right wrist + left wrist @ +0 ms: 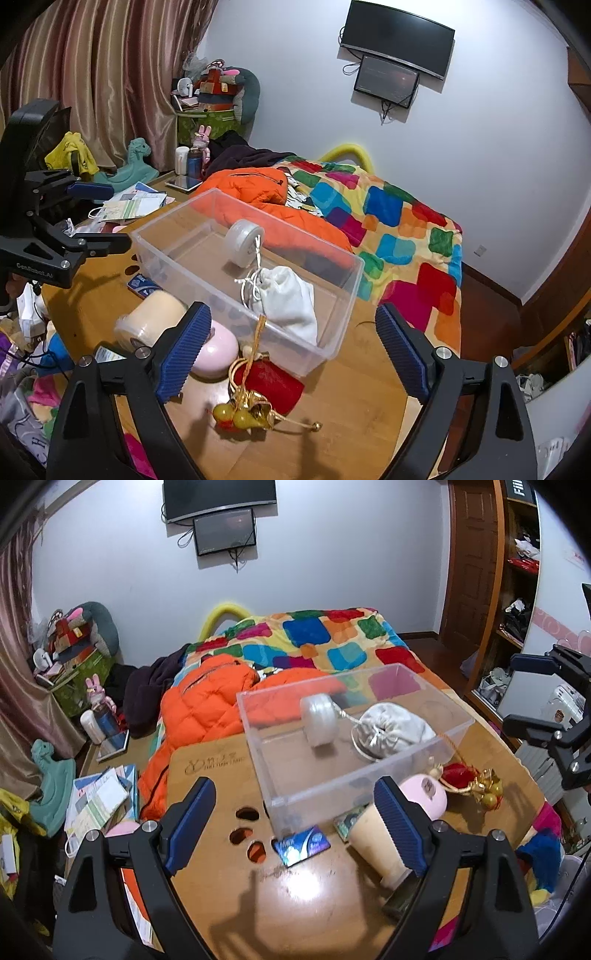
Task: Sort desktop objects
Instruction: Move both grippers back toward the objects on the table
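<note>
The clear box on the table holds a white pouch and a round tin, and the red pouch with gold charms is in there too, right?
Not quite. The clear box does hold the white pouch and the round tin, but the red pouch with gold charms lies outside it, on the table by the box's near wall. The right wrist view shows this plainly.

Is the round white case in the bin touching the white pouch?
Apart. The right wrist view shows bare bin floor between the round case and the pouch inside the clear bin; only the pouch's cord reaches toward the case.
</note>
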Demonstrator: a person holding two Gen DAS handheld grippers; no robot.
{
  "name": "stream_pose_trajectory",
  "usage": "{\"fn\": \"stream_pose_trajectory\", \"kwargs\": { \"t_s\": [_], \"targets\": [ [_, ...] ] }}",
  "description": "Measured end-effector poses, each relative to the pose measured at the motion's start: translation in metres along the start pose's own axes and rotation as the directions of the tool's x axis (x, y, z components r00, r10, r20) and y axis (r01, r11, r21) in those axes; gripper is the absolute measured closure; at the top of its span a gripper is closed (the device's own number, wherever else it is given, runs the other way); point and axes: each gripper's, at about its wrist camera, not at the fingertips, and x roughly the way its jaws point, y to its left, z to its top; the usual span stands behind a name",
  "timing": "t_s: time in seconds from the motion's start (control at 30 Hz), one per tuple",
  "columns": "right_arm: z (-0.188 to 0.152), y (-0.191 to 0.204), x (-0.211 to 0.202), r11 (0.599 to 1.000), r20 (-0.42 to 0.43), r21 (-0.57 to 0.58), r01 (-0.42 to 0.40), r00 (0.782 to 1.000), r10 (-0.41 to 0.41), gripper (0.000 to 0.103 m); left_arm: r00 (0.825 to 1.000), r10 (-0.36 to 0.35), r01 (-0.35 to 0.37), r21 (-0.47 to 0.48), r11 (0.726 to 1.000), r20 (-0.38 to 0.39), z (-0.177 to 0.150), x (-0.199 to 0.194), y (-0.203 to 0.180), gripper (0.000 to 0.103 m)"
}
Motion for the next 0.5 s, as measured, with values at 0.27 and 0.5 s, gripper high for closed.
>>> {"fn": "stream_pose_trajectory", "kwargs": {
  "t_s": [0.27,0.5],
  "targets": [
    [-0.023,0.007,0.001,1.000,-0.016,-0.006,0.004,1.000,-0.004,0.005,0.998,-0.007,0.006,-0.012,1.000,-0.057,-0.029,0.012,0.002,0.015],
    [-0.049,0.009,0.010,0.999,-0.056,0.024,-0.023,0.998,0.024,0.005,0.995,-0.010,0.005,-0.043,0.999,-0.100,-0.050,0.024,0.005,0.015]
  ]
}}
